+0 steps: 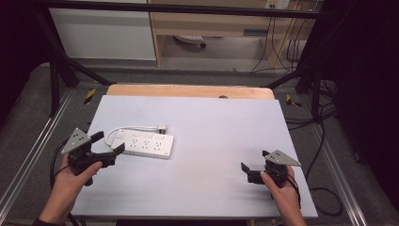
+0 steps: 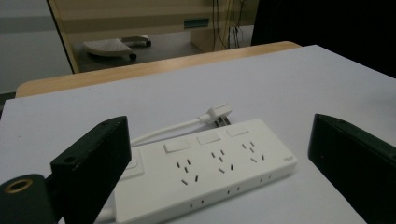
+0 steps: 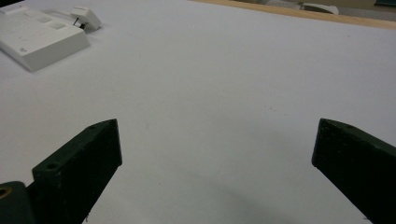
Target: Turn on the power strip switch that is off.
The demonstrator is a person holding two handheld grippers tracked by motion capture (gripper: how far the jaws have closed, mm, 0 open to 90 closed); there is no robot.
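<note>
A white power strip point(image 1: 147, 143) with three sockets lies on the white table point(image 1: 211, 122) at the left, its white cord and plug point(image 1: 161, 127) curled behind it. My left gripper point(image 1: 107, 143) hovers just left of the strip, open, jaws pointing at it. In the left gripper view the power strip point(image 2: 205, 168) sits between and beyond the wide-apart jaws, with the plug point(image 2: 218, 114) past it. My right gripper point(image 1: 255, 165) is open at the table's right front, over bare surface. The right gripper view shows the strip's end point(image 3: 39, 37) far off at upper left.
A wooden board edge point(image 1: 188, 90) runs along the table's far side. Beyond it are a black frame, cables point(image 1: 282, 47) on the floor and a wooden cabinet point(image 1: 211, 23). Cables point(image 1: 324, 141) trail off the table's right side.
</note>
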